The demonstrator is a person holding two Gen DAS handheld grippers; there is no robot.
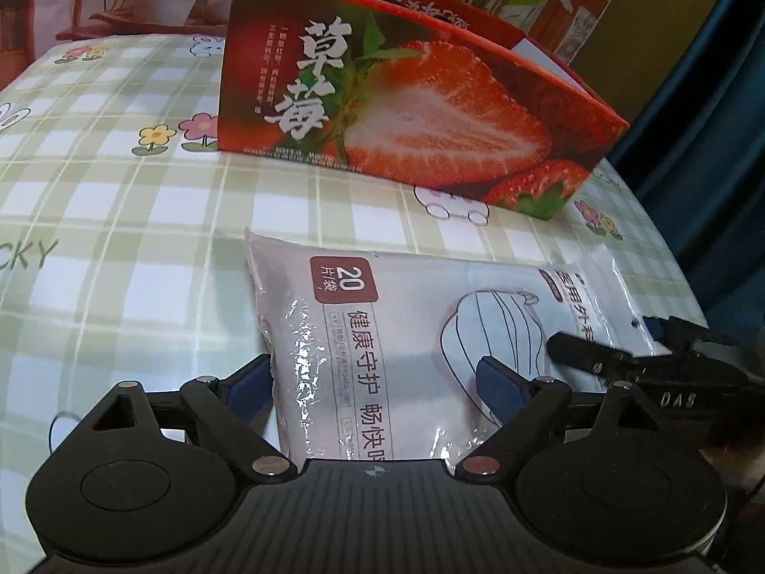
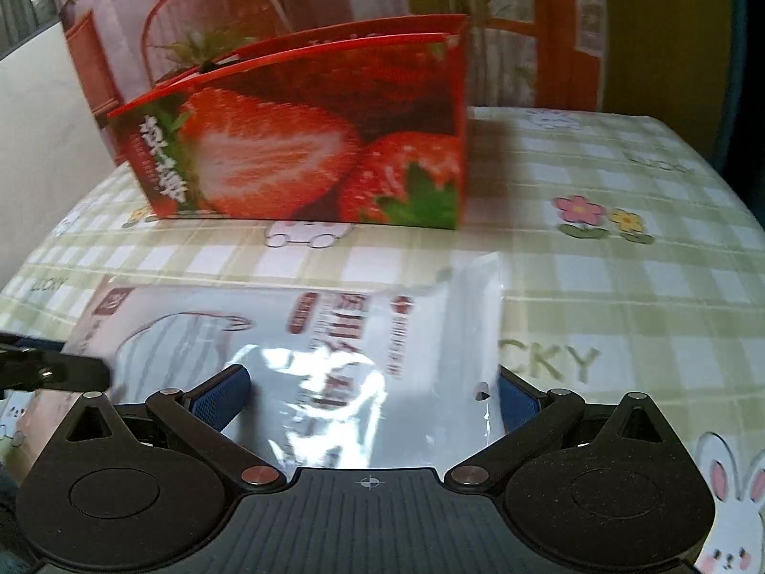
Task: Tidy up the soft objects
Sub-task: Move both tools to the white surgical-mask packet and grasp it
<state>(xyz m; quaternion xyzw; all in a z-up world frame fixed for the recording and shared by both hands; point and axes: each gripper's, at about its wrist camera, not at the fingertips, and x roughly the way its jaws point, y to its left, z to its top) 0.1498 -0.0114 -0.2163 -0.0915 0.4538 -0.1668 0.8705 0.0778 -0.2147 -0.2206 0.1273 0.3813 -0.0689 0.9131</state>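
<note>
Both hand-held grippers, left (image 1: 377, 373) and right (image 2: 368, 394), spread wide around mask pack (image 1: 406, 330), lower centre; soft, slippery film, grab edges.

We hold the left hand-held gripper (image 1: 377, 382) pitched downward, its blue-padded fingers (image 1: 497, 385) spread wide with a clear gap between them. Our right hand-held gripper (image 2: 368, 397) tilts down likewise, its jaws also wide apart. Each gripper's black fingertip shows at the edge of the other's view.
</note>
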